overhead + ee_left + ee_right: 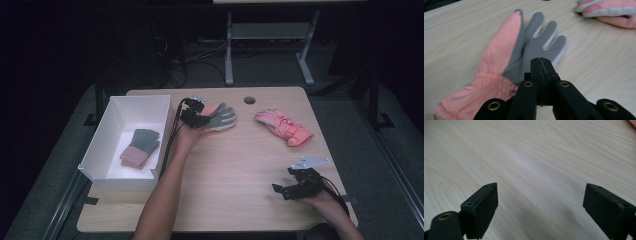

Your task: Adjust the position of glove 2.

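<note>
A pink and grey glove lies palm up on the wooden table, fingers pointing right. My left gripper sits at its cuff end. In the left gripper view the jaws of that gripper are pressed together over the grey palm of the glove, with no fabric visible between them. A second pink glove lies further right, and it appears at the top right of the left gripper view. My right gripper hovers near the front right corner, open over bare wood.
A white open box stands at the table's left side with a grey and pink glove inside. A round cable hole sits near the table's far edge. A desk frame stands on the floor beyond.
</note>
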A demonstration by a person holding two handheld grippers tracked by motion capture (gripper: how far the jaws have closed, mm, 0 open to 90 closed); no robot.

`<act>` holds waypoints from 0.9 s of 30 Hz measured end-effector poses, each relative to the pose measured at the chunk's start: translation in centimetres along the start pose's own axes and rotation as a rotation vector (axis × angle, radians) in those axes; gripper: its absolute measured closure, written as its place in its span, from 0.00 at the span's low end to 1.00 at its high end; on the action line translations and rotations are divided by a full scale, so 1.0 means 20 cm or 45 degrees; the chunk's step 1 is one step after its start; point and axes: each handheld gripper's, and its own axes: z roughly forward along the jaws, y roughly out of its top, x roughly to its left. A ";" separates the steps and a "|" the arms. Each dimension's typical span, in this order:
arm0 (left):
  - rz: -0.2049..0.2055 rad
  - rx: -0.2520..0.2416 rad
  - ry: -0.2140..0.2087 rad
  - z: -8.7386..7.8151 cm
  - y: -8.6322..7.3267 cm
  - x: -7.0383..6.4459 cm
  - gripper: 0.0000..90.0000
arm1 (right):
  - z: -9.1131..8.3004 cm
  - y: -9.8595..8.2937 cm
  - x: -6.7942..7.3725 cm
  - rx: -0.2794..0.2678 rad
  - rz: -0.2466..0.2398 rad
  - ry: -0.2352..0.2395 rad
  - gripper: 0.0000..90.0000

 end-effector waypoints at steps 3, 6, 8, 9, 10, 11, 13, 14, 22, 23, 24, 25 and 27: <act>-0.021 0.006 0.016 0.06 0.01 0.04 1.00 | 0.00 0.00 0.00 0.000 -0.007 0.000 0.14; -0.043 0.026 0.017 0.12 0.00 0.06 1.00 | 0.00 -0.01 -0.02 0.002 -0.001 -0.001 0.14; -0.050 0.042 0.018 0.14 0.00 0.07 1.00 | 0.00 -0.01 -0.02 0.002 0.012 -0.003 0.14; -0.053 0.056 0.022 0.16 0.00 0.07 1.00 | 0.00 -0.01 -0.02 0.002 0.012 -0.003 0.14; -0.044 0.070 0.024 0.17 -0.01 0.06 1.00 | -0.01 -0.01 -0.02 0.000 0.018 -0.003 0.14; -0.044 0.070 0.024 0.17 -0.01 0.06 1.00 | 0.00 -0.01 -0.02 0.005 0.010 -0.002 0.14; -0.046 0.083 0.017 0.17 -0.01 0.06 1.00 | 0.00 -0.02 -0.02 0.008 0.013 0.001 0.14; -0.043 0.089 0.010 0.17 -0.01 0.06 1.00 | 0.00 -0.02 -0.02 0.010 0.015 0.002 0.14; -0.028 0.120 -0.053 0.12 -0.04 0.00 1.00 | 0.00 -0.02 -0.02 0.003 0.012 0.005 0.14; -0.020 0.124 -0.065 0.12 -0.05 -0.01 1.00 | 0.00 -0.02 -0.02 0.004 0.011 0.004 0.14; -0.017 0.130 -0.078 0.11 -0.06 -0.03 1.00 | 0.00 -0.02 -0.02 0.003 0.012 0.004 0.14; -0.020 0.128 -0.089 0.10 -0.07 -0.04 1.00 | 0.00 -0.02 -0.02 0.003 0.013 0.005 0.14; -0.003 0.143 -0.104 0.08 -0.09 -0.08 1.00 | 0.00 -0.01 -0.02 0.003 0.008 0.003 0.14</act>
